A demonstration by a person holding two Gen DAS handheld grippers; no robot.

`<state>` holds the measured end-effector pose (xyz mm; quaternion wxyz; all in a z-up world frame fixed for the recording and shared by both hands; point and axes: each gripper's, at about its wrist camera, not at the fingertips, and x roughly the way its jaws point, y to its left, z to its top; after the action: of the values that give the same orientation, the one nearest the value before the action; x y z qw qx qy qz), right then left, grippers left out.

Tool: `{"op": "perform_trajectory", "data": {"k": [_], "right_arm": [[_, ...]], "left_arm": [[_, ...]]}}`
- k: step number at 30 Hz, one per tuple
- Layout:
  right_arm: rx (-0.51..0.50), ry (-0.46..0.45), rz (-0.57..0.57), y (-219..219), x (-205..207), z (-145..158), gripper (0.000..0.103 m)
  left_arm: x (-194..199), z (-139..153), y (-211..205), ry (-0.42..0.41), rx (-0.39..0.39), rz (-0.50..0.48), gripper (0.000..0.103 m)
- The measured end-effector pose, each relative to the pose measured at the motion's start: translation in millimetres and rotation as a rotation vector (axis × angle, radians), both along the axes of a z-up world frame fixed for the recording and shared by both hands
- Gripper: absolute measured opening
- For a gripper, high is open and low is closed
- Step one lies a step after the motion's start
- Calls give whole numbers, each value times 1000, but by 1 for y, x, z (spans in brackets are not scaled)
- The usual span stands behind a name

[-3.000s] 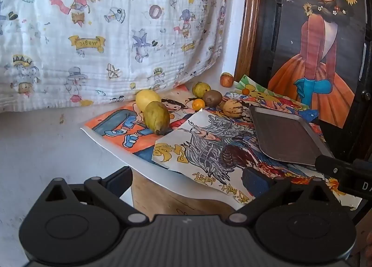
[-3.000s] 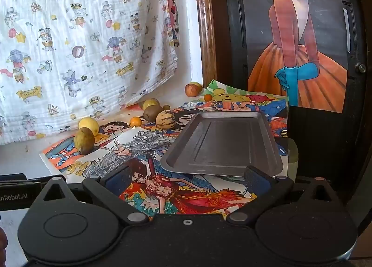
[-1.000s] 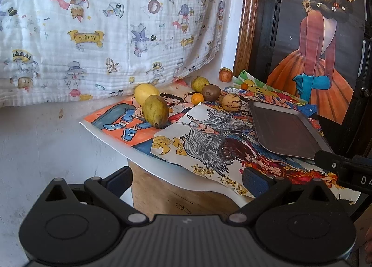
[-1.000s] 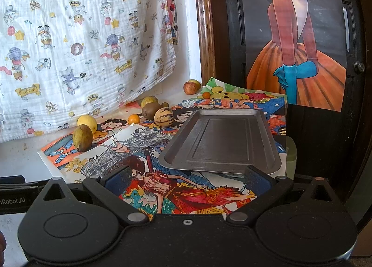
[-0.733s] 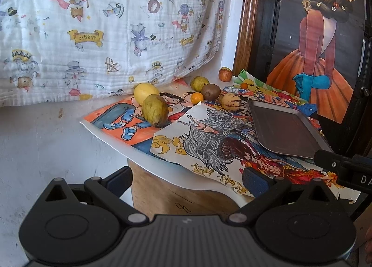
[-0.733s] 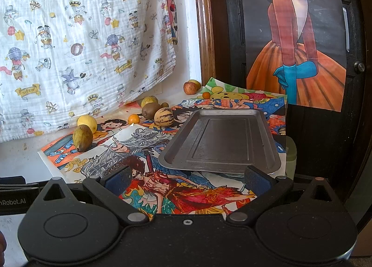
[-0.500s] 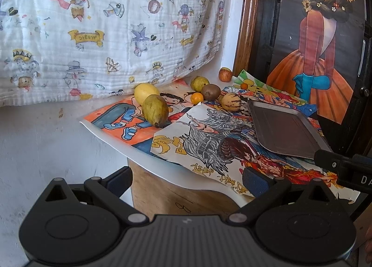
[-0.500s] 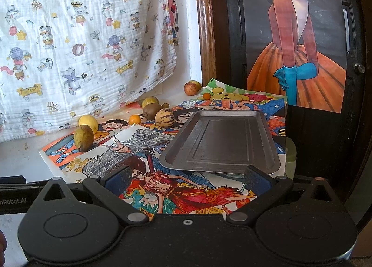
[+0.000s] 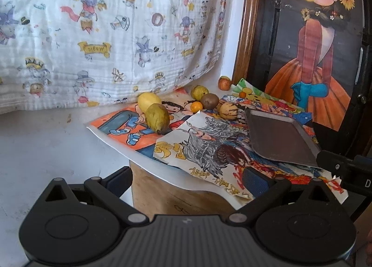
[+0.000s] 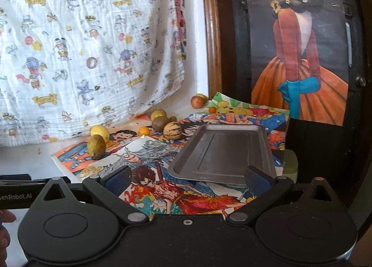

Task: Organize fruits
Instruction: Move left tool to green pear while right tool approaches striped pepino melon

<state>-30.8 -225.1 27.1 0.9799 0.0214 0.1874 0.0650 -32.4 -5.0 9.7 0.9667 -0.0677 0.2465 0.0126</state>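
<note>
- Left gripper (image 9: 186, 177) and right gripper (image 10: 187, 177): both spread wide, empty — fruits lie near the back wall, tray (image 10: 223, 150) bare.
- Approach green-brown mango (image 9: 157, 118) low, w/ fingers astride its narrow middle — it rolls easily.

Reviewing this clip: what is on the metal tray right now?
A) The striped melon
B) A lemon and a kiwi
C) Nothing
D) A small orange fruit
C: the metal tray shows only its bare grey floor, while the striped melon, kiwi and small orange fruit all lie on the drawings beside it.
</note>
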Motion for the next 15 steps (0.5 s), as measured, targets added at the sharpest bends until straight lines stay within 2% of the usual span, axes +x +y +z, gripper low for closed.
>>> {"op": "perform_trajectory", "data": {"k": [7, 15], "right_arm": [[-29, 17, 109, -3, 22, 12, 103], [27, 140, 223, -5, 90, 21, 103]], "left_arm": [[5, 9, 5, -3, 0, -12, 103], [39, 15, 26, 6, 6, 57, 103]]}}
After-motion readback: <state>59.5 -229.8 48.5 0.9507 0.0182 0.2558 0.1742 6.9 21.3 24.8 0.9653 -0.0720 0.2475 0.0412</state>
